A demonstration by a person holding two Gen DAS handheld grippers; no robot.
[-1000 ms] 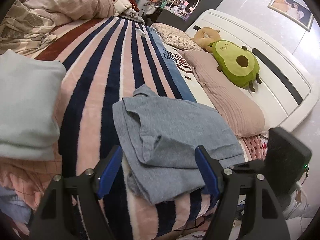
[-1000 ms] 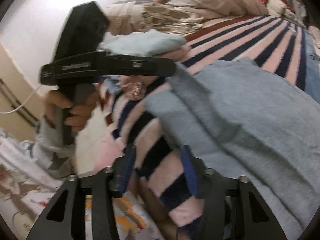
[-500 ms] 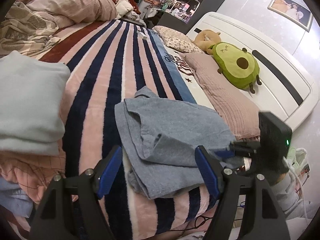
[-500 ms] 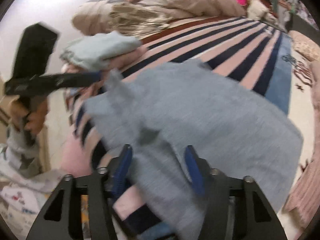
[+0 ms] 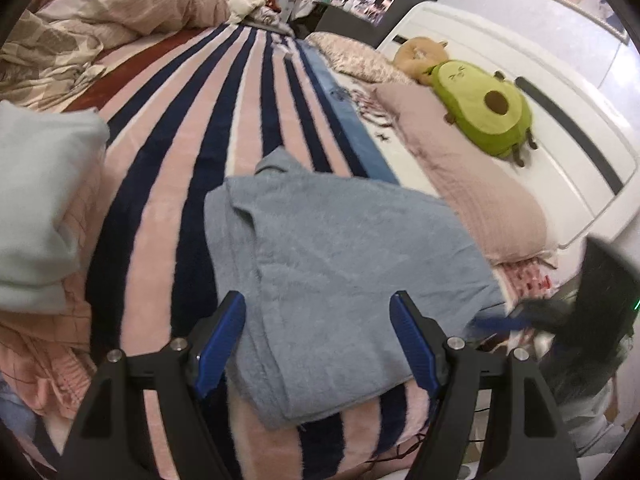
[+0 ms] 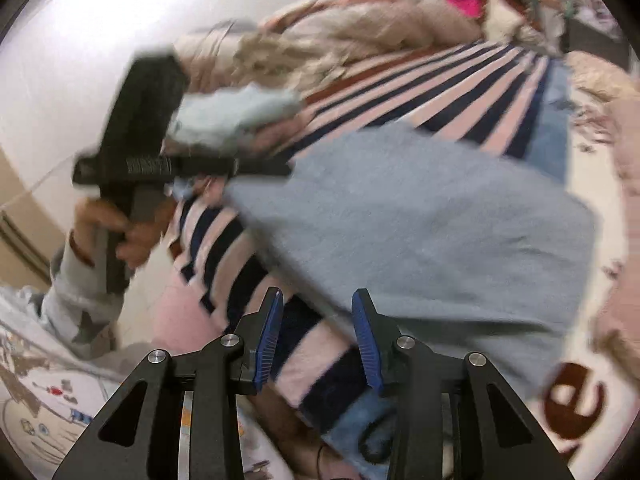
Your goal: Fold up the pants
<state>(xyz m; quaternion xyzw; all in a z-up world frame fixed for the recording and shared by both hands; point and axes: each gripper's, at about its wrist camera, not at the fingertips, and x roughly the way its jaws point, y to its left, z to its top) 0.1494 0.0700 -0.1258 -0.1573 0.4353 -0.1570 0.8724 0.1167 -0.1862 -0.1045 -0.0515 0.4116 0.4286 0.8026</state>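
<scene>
Left wrist view, stack: folded clothes (image 5: 36,208) sit aside, out of the way.
Left gripper (image 5: 320,344): wide open, holding nothing, over the pants' near edge.
Pants (image 5: 340,264): folded on the striped blanket (image 5: 168,168).
Right gripper (image 6: 316,340): part open, holding nothing, beside the pants' corner, likely to tidy.

Folded stack (image 5: 36,208) beside pants (image 5: 340,280); open blanket (image 5: 224,92) beyond.

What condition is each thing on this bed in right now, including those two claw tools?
Blue pants: folded, lying flat on the striped blanket.
Left gripper: open, empty, over the pants.
Right gripper: open, empty, at the pants' edge.
Pale green garment: folded, stacked on a pile.
Avocado plush: lying on the pink pillow.
</scene>
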